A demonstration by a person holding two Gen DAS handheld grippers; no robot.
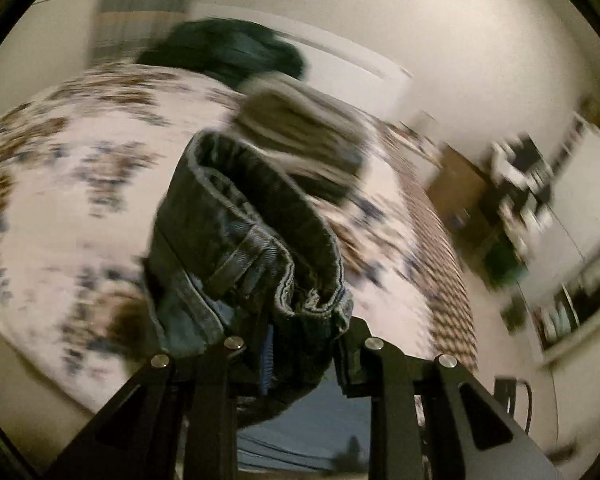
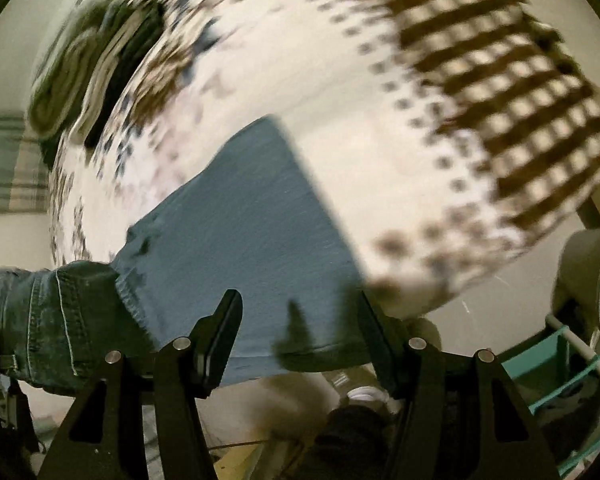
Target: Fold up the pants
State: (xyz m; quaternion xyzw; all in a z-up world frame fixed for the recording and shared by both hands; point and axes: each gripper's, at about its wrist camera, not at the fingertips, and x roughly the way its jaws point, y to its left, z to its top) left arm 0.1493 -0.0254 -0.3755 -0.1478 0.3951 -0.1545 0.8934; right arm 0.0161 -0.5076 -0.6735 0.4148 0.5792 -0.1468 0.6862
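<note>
**Waistband in the left grip, leg stretched under the right**

The left hand-held gripper (image 1: 300, 336) is clenched on the jeans (image 1: 236, 240) at the waistband; the denim bunches up between its fingers, belt loop and hem seam showing just ahead of the tips. The right hand-held gripper (image 2: 300, 320) stands spread wide, holding nothing, with its fingers straddling the pale inside-out leg panel of the jeans (image 2: 240, 220).

Taking the jeans as the landmark: they lie on the bed (image 2: 360, 100), over its patterned bedspread. From the right wrist view the waistband end sits to the left of the leg panel, lifted off the bed, while the leg's long axis runs away from the right hand-held gripper toward the bed's middle. The leg's near edge hangs just past the bed's edge, directly under the right fingers. A heap of other clothes (image 1: 300, 140) lies beyond the jeans, well apart from the right fingers.

The right hand is the nearer one to the free leg, so the coming grasp probably falls to it. Motion blur softens both views, so whether the right fingers touch the cloth is uncertain.
</note>
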